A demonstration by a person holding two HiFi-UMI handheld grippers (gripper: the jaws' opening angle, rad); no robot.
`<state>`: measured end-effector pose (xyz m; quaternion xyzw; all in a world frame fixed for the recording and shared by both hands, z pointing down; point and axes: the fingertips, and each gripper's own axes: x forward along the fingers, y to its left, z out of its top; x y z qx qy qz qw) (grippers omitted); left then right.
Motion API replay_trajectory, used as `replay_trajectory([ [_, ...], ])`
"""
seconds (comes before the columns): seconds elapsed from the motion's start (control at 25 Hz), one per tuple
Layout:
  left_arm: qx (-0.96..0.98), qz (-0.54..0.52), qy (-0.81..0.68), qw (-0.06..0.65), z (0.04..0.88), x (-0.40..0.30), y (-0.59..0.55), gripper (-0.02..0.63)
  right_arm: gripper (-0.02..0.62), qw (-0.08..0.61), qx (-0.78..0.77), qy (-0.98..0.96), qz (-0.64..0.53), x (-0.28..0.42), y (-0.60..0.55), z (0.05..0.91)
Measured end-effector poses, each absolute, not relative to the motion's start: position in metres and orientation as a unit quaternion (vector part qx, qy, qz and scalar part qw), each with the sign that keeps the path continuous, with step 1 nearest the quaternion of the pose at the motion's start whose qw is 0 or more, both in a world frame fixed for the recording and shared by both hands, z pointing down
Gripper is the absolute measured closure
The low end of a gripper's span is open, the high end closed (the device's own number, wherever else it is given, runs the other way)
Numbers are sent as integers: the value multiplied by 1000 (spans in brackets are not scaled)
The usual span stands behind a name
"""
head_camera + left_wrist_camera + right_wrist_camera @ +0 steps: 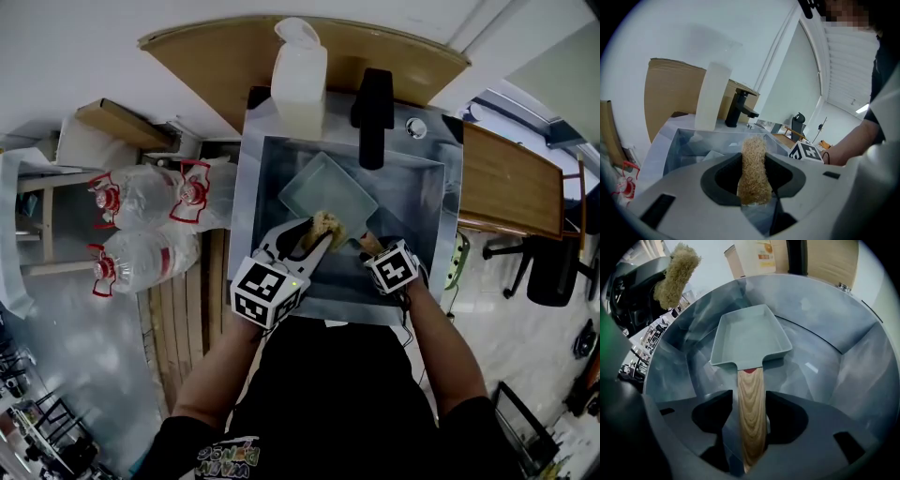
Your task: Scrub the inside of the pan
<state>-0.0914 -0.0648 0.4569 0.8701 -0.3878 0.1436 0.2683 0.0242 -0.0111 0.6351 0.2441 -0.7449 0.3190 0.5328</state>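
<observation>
My left tool (310, 240) is clamped on the scrubber (753, 168), which stands up between the pads. My right tool (751, 420) is closed on the wooden handle (751, 390), and the pads look pressed on both its sides. The pan (750, 336) lies in the sink (820, 324) towards its left wall, with the handle pointing near, at me. The scrubber hangs above the pan's near end and does not touch it.

I judge scrubbing has not begun. To do it well I would:
- hold the handle firm so the pan cannot slide or twist on the steel
- bring the scrubber down flat onto the pan floor
- work from the far wall back to the near one in overlapping strokes
- press into the corners, where dirt is likely to sit
- lean lightly, as the scrubber looks soft and could fold or slip from the pads

The pan looks empty, and I see no water, foam or scraps. The sink holds only the pan. A white bottle (299, 80) stands on the far rim left of the tap (373, 112), and I cannot tell how full it is
</observation>
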Motion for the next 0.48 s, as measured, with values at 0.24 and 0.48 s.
replay_trajectory([
  [0.24,866,155,-384,280,467,-91,-68,462,430,540,243,-745,307,28,-11,639],
  [0.48,862,169,-379,292,482,-88,-71,462,434,547,241,-741,306,29,-10,638],
])
